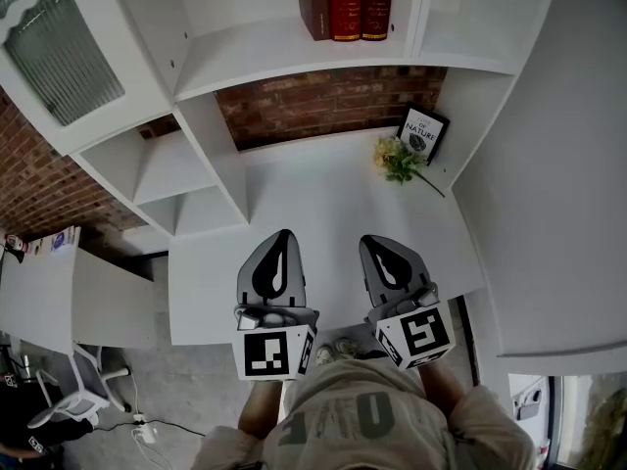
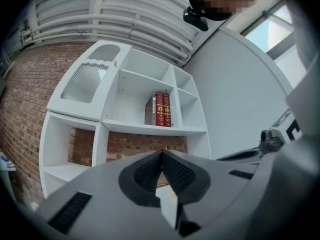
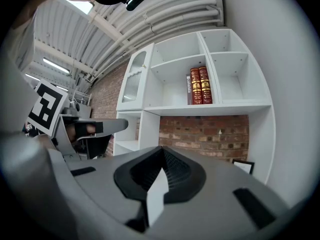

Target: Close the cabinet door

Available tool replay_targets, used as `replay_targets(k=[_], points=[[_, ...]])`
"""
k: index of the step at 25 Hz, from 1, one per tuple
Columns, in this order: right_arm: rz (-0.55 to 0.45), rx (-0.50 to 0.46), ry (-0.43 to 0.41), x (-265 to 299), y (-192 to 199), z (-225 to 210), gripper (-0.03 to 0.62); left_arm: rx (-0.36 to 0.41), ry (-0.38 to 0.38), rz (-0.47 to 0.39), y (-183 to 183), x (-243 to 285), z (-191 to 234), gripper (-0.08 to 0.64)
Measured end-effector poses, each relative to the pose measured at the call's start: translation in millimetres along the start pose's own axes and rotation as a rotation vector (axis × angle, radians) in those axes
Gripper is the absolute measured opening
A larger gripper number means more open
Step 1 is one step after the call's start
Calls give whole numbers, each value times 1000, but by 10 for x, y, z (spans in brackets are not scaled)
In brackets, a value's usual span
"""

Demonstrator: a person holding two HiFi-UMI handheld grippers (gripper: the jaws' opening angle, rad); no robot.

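Hanging open at 10 o'clock, well apart from the nearer left gripper (image 1: pixel 282 243), the door (image 1: pixel 64 52) has its long axis upright; that gripper and the right gripper (image 1: pixel 382 251) both have jaws together, empty.

Open desktop ahead, walled in on both sides

The white desktop (image 1: pixel 323 204) lies free from the left gripper (image 1: pixel 284 235) and right gripper (image 1: pixel 376 240) back to the brick wall (image 1: pixel 323 101). Its far right corner is taken by a sprig of flowers (image 1: pixel 400 160) and a leaning framed picture (image 1: pixel 423 132). A tall white side panel (image 1: pixel 549 164) closes the right. An upright divider (image 1: pixel 220 155) and open cubbies (image 1: pixel 162 169) bound the left. The shelf carrying books (image 1: pixel 348 3) caps the recess, and the ribbed-glass cabinet door (image 1: pixel 64 52) juts out at upper left.
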State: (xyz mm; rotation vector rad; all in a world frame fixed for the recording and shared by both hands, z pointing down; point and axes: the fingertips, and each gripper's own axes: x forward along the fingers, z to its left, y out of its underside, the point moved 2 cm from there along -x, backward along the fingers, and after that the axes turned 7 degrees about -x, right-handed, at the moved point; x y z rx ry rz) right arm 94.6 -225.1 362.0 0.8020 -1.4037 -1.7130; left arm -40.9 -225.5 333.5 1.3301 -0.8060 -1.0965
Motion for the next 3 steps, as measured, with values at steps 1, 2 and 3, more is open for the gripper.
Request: replay_targets(k=[1,2,3], points=[[0,-1,1,-2,-3,9,17,-3,-4,1,-2,-14,22,14],[1,-2,1,-5,-6,18,17,-5,-8,3,-4,-29,43,14],[1,-3,2,-7,-8,27,17,-8,-12,4,-6,-45,64,14]])
